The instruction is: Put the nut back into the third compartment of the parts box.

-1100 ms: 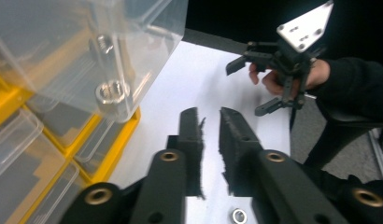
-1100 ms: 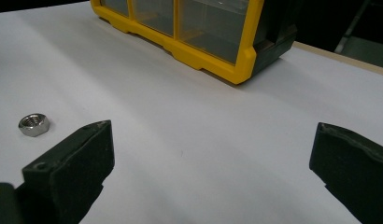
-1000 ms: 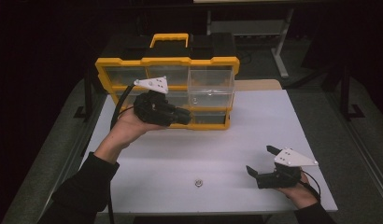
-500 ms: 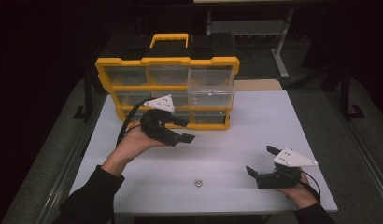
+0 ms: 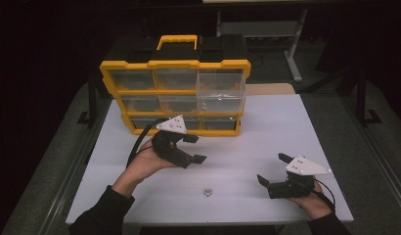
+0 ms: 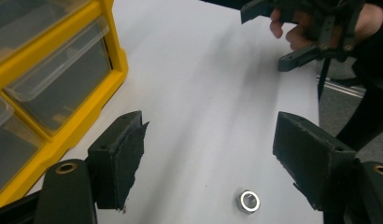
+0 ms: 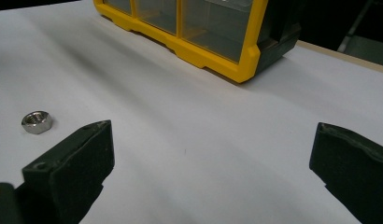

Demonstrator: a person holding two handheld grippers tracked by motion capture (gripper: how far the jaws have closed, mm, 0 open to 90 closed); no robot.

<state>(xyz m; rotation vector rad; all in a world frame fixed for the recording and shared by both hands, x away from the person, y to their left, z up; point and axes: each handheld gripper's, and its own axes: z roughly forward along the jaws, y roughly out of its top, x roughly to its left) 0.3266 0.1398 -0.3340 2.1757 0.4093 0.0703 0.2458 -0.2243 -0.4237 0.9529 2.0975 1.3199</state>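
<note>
Left gripper (image 5: 194,149) wide open, jaws just opened further, nothing between them, poised above nut (image 5: 207,191) lying flat near table (image 5: 267,122) front edge — likely to skid or flip off if pads close off-centre on so low, small a piece.

We count one nut (image 5: 207,191) on one table (image 5: 267,127). One yellow organizer (image 5: 175,64) holds nine clear drawers, three rows of three. We hold two grippers, left (image 5: 194,149) and right (image 5: 273,169).

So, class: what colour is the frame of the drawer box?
Yellow frame, seen best in the high view.
</note>
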